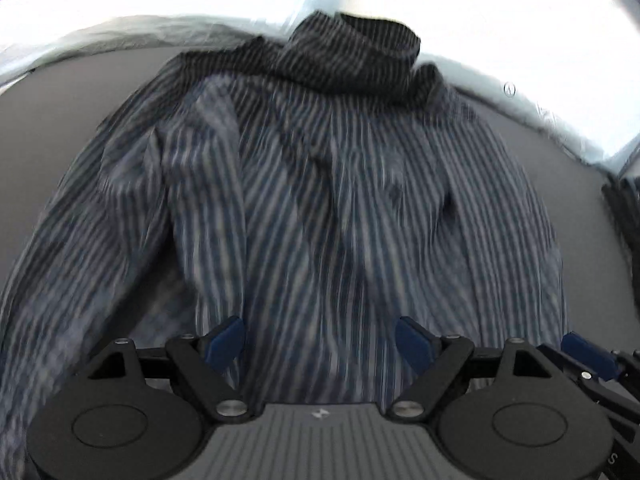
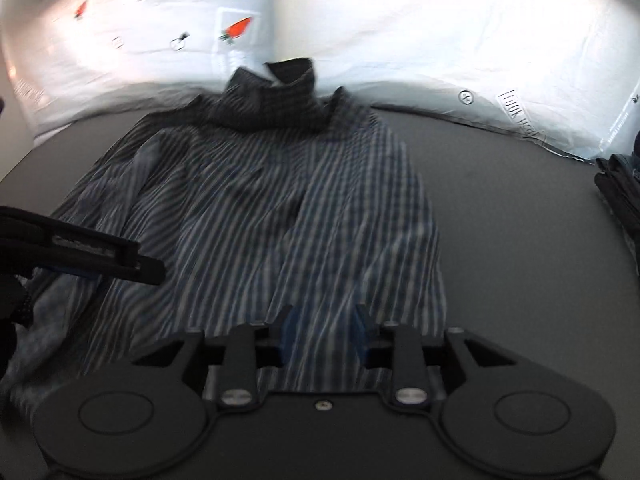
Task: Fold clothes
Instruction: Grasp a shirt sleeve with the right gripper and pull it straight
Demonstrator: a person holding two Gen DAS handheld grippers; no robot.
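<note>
Left wrist view: the striped shirt (image 1: 320, 184) is seen spread on the dark table (image 1: 60, 152), collar toward the white sheet (image 1: 480, 20) at the far edge. The left gripper (image 1: 320, 340) is held wide open above the near hem, nothing clamped. In the right wrist view, the right gripper (image 2: 323, 332) is parted over the hem, no cloth pinched. Bare table is left to the right, up to a dark bundle (image 2: 618, 188) at the edge.

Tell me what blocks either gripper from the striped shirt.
Nothing visible. The shirt lies flat on the grey table, directly beyond the open left gripper and the right gripper. The dark pile sits off to the side.
</note>
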